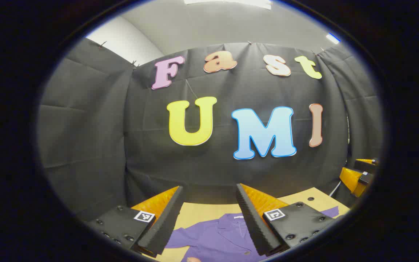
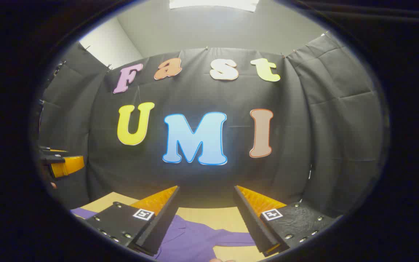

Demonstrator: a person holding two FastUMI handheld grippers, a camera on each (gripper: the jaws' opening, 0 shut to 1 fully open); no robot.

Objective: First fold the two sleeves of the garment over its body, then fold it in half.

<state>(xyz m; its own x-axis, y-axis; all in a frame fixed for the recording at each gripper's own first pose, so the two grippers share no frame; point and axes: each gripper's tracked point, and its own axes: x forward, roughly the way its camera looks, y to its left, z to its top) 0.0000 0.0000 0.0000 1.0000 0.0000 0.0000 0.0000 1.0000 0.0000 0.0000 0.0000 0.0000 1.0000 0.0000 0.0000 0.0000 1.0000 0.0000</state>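
Note:
A purple collared shirt [image 1: 216,238] lies flat on a tan table [image 1: 202,211], its collar toward the back wall. In the left gripper view my left gripper [image 1: 207,191] hangs open above the shirt's collar area, nothing between its fingers. A sleeve tip [image 1: 331,211] of the shirt reaches to the right. In the right gripper view my right gripper [image 2: 206,191] is open too, held above the shirt [image 2: 195,238] and its right sleeve [image 2: 236,238]. The right gripper [image 1: 358,174] shows at the right edge of the left gripper view, the left gripper [image 2: 62,163] at the left edge of the right gripper view.
The black cloth wall [image 1: 231,171] stands close behind the table's far edge. A small dark hole [image 1: 310,199] marks the tabletop near its right corner. Bare tan table [image 2: 209,214] lies between the shirt and the wall.

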